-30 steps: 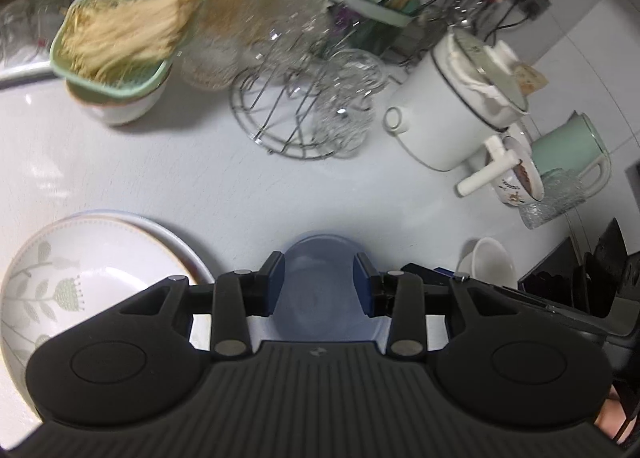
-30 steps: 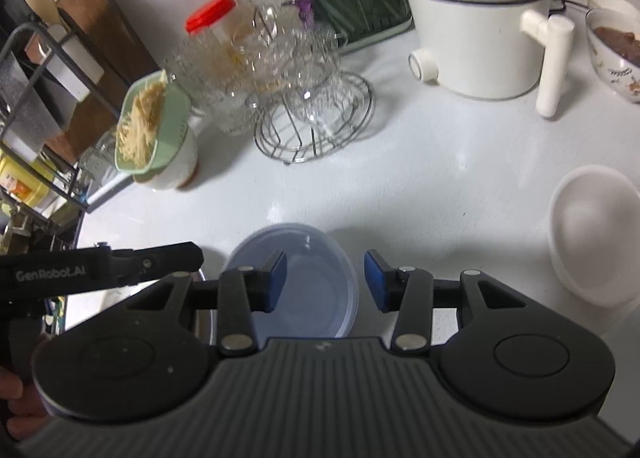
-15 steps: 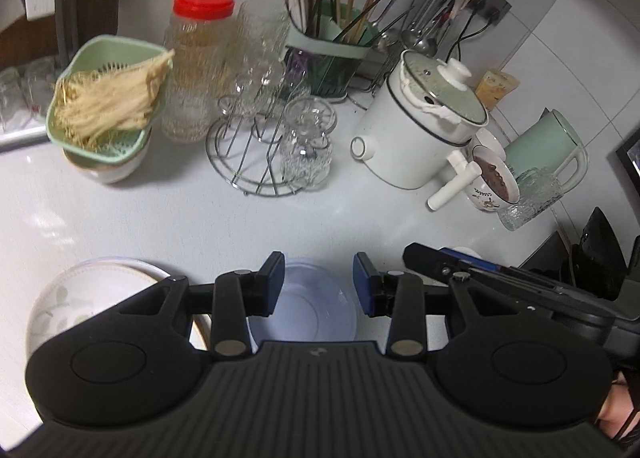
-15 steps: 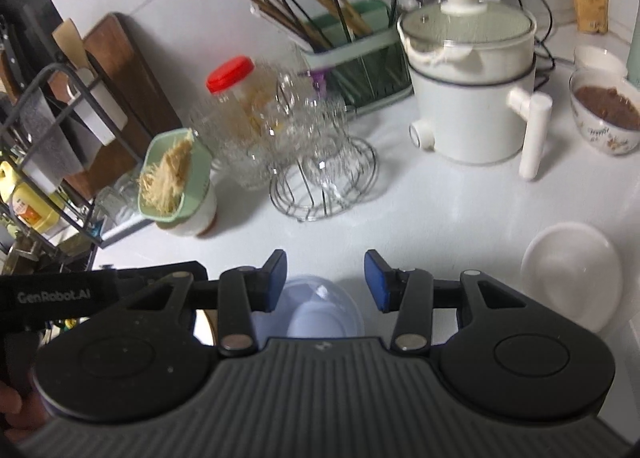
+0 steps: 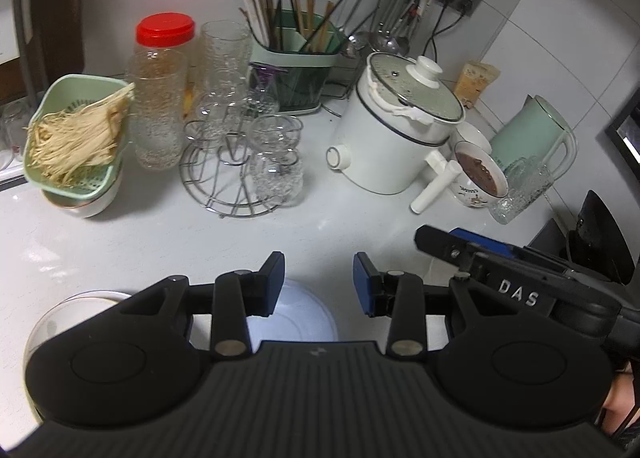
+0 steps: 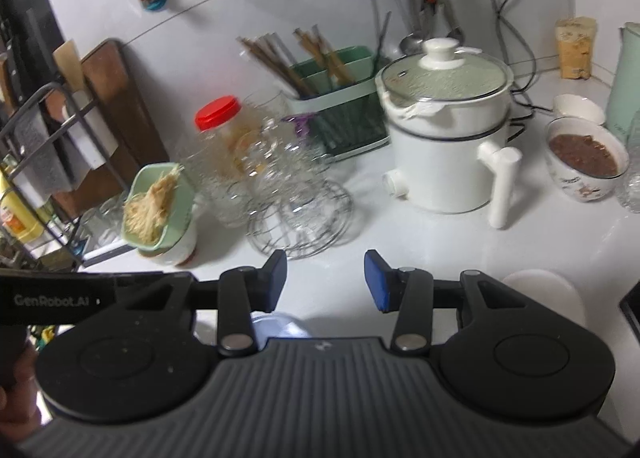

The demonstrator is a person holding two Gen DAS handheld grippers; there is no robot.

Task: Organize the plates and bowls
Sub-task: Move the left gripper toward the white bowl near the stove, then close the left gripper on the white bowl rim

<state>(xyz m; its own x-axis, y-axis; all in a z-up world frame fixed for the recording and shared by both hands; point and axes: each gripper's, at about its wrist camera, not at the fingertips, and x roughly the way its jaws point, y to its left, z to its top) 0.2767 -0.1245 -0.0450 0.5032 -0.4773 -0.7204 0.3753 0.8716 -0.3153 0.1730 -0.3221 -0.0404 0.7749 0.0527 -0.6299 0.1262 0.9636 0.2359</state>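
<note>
A translucent blue bowl (image 5: 296, 318) sits on the white counter, partly hidden under my left gripper (image 5: 319, 282), which is open and empty above it. A white patterned plate (image 5: 80, 300) lies at the left, mostly hidden. My right gripper (image 6: 325, 284) is open and empty, raised over the counter; a sliver of the blue bowl (image 6: 276, 324) shows below it. A white bowl (image 6: 540, 294) lies at the right, half hidden. The right gripper's arm (image 5: 500, 270) shows in the left wrist view.
At the back stand a green colander of noodles on a bowl (image 5: 76, 138), a red-lidded jar (image 5: 162, 90), a wire glass rack (image 5: 240, 162), a chopstick holder (image 5: 300, 58), a white electric pot (image 5: 400, 138), a bowl of brown food (image 5: 478, 174) and a green kettle (image 5: 532, 138).
Both grippers have lifted up and back from the counter, so the blue bowl and plate sink under their bodies and more of the back wall shows. Both stay open.
</note>
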